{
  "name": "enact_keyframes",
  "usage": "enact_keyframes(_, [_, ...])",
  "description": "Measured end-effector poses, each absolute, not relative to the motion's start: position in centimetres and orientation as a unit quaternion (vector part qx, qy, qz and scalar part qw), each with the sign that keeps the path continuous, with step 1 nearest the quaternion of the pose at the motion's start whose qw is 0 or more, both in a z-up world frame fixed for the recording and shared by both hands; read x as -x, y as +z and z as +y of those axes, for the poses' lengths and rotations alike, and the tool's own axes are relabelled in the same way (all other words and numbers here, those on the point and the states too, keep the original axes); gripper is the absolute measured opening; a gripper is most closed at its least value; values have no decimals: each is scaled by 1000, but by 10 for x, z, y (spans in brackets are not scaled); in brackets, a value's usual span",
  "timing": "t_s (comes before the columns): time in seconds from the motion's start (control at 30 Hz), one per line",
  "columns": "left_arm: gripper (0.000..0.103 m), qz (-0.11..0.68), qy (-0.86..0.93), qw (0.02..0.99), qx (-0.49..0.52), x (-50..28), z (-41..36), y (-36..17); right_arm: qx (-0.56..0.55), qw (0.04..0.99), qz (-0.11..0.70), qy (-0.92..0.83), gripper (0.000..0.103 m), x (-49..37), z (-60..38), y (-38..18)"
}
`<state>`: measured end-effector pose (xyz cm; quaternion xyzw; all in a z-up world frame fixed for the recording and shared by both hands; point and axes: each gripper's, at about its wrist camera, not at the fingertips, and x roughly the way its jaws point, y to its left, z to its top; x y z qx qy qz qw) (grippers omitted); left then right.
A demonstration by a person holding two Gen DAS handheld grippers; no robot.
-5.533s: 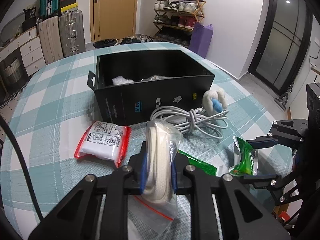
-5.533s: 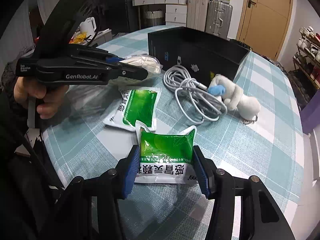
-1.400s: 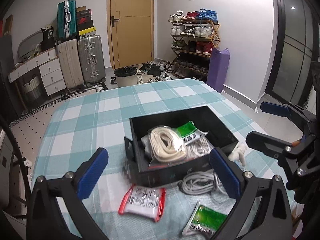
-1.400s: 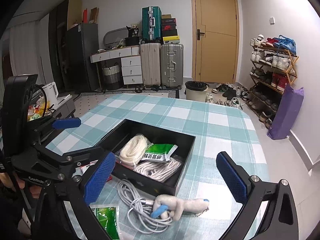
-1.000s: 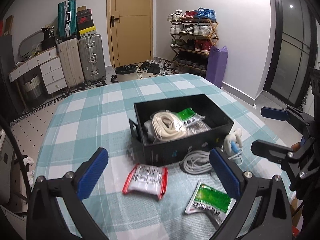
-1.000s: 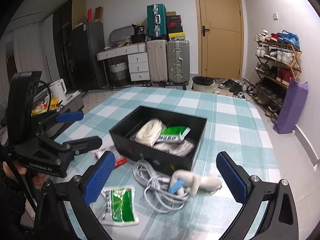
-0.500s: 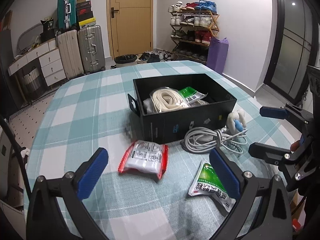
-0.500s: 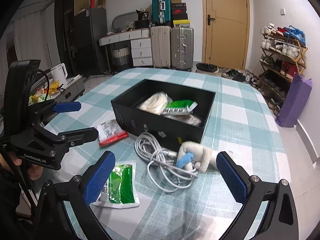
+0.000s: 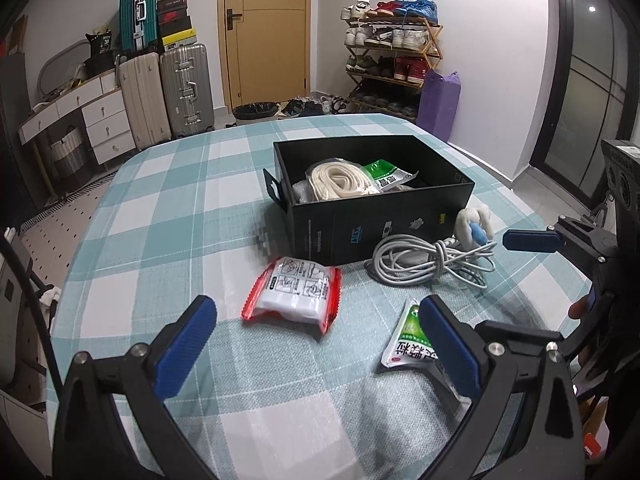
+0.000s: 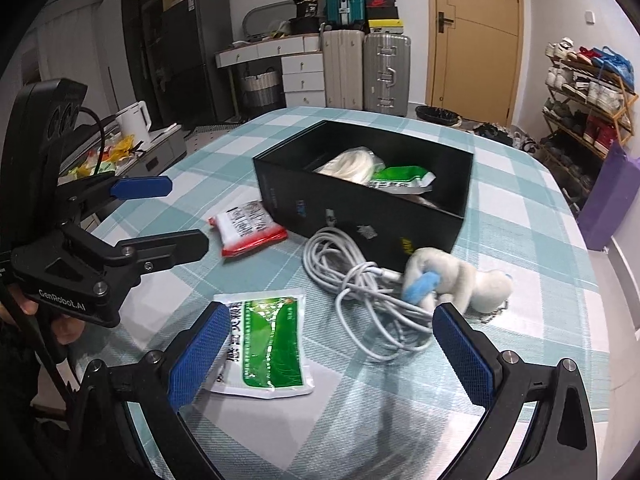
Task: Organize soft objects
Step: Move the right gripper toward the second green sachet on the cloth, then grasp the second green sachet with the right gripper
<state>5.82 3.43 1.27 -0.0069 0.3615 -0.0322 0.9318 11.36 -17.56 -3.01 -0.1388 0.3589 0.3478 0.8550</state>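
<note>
With the rope (image 9: 340, 178) and one green packet (image 9: 386, 174) now dropped in the box (image 9: 380, 224), I've brought both grippers, left (image 9: 316, 344) and right (image 10: 328, 354), back down wide open and empty over the red packet (image 9: 294, 294), second green packet (image 10: 268, 344), cable (image 10: 356, 280) and plush (image 10: 460, 276) left on the table (image 9: 160, 240).

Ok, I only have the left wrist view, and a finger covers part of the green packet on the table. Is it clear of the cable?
Observer: Yes. In the right wrist view the packet lies flat, apart from the cable.
Operator: What's past the cable?
Observer: A plush toy touching it, with a small chain at its end.
Operator: Anything held on the other side?
Observer: No, the right gripper is open and empty.
</note>
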Motion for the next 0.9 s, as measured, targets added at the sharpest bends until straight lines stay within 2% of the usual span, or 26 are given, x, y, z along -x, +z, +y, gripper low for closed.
enact_keyframes(0.9, [102,378,-19,926,14,-63,46,0,178,812,405,382,103,-102,-139,-63])
